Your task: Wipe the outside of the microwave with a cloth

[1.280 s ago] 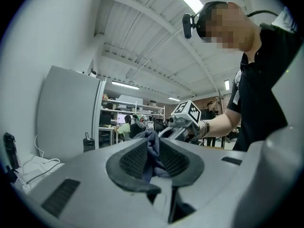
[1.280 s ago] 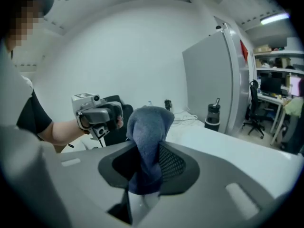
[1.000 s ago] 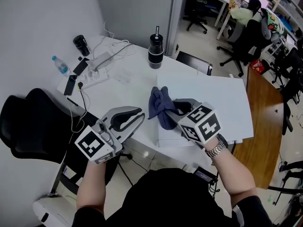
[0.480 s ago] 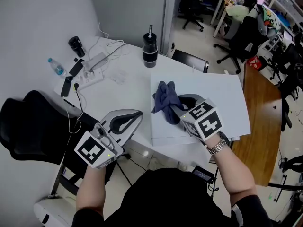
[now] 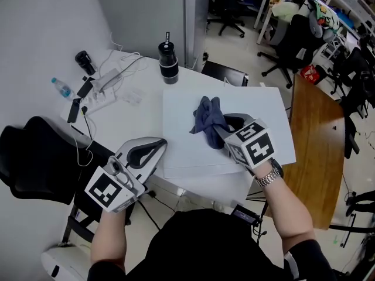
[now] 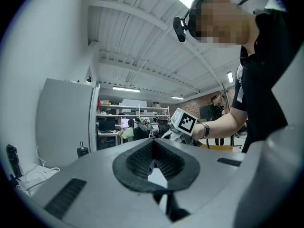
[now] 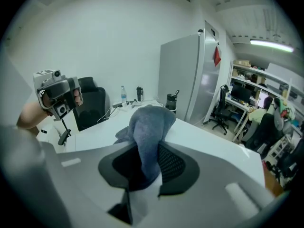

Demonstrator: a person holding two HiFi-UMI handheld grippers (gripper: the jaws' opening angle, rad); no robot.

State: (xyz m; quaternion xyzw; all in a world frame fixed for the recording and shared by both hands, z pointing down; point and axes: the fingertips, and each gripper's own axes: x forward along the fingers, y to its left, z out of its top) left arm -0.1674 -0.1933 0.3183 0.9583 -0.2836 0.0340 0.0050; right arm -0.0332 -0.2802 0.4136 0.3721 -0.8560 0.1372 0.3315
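Observation:
The microwave shows as a flat white top [image 5: 187, 151] on the white table. A dark blue cloth [image 5: 207, 117] hangs bunched from my right gripper [image 5: 220, 127], which is shut on it and tilts down over the middle of that top. In the right gripper view the cloth [image 7: 151, 122] fills the gap between the jaws and drapes forward over the microwave top [image 7: 209, 141]. My left gripper [image 5: 157, 144] is held level at the top's front left corner, shut with nothing in it. In the left gripper view its tips [image 6: 153, 144] meet.
A black flask [image 5: 168, 63] stands behind the microwave. A water bottle [image 5: 60, 88], a power strip [image 5: 104, 93] and cables lie at the table's far left. A black chair [image 5: 32, 163] is at the left, a wooden table [image 5: 313, 151] at the right.
My right gripper has carried the cloth from the white top's front left corner to its middle. The left gripper has stayed by the front left corner.

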